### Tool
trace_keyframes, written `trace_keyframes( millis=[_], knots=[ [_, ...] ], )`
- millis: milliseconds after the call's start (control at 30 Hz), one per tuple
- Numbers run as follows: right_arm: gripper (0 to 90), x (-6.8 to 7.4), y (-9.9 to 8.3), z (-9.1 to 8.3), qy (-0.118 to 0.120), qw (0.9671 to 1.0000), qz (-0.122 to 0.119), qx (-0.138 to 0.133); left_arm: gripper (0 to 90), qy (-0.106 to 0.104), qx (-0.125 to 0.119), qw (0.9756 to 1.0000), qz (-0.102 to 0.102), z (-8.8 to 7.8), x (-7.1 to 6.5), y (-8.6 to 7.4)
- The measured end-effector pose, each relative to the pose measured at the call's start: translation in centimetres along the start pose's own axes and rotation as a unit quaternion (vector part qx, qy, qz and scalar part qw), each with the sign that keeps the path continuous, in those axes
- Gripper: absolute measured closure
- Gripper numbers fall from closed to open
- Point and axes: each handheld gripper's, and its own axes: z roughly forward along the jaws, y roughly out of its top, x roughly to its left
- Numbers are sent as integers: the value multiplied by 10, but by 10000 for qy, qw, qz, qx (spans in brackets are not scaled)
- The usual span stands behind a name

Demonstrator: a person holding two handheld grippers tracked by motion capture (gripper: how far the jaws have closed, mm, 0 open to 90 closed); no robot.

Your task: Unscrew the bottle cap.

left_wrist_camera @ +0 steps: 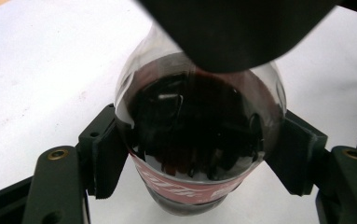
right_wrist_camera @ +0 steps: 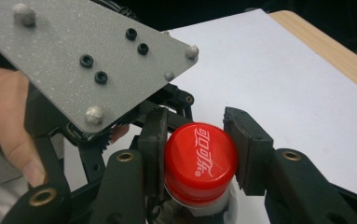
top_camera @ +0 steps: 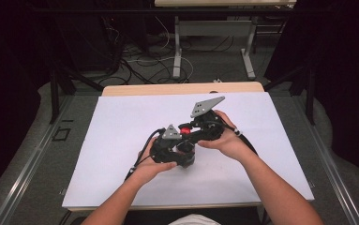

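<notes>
A cola bottle with dark drink and a red label stands on the white sheet. My left gripper is shut on the bottle's body, its ribbed pads pressing on both sides. In the high view the left gripper sits at the table's middle, with the right gripper just above it. The red cap carries white lettering, and my right gripper is shut on it, one pad on each side. The cap shows as a red spot between the two tools.
The left gripper's grey three-cornered plate and a hand crowd the left of the right gripper view. A wooden table edge borders the sheet at the back. Desk legs and cables lie on the floor beyond.
</notes>
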Motion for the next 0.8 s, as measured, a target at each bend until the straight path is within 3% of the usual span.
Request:
trace_keyframes(
  millis=[167, 233, 333, 400, 500, 600, 700, 800],
  knots=[
    [609, -2, 1, -2, 152, 9995, -264, 36, 301, -26, -15, 10000, 38, -1, 0, 1],
    [604, -1, 1, -2, 124, 9997, -216, 78, 301, -1, -4, 10000, 11, -1, 0, 0],
    [469, 1, 0, 0, -68, 9999, -119, 34, 300, 17, 15, 10000, -18, -1, 2, 0],
    [445, 2, 0, 0, -294, 9995, -143, 22, 301, -13, 102, 9999, -22, -2, 5, 0],
    [439, 5, -2, -3, -537, 9986, -23, -2, 300, 112, -30, 9998, -139, -1, 6, -1],
    [448, 12, -3, -4, -730, 9972, 159, -44, 300, 156, 41, 9998, -117, -3, 9, -1],
    [487, 18, -3, -3, -686, 9975, 106, -107, 301, 177, 18, 9998, -97, -1, 8, -1],
    [510, 22, -2, 0, -816, 9966, 67, -15, 301, 135, 69, 9999, -63, -1, 6, -1]
  ],
)
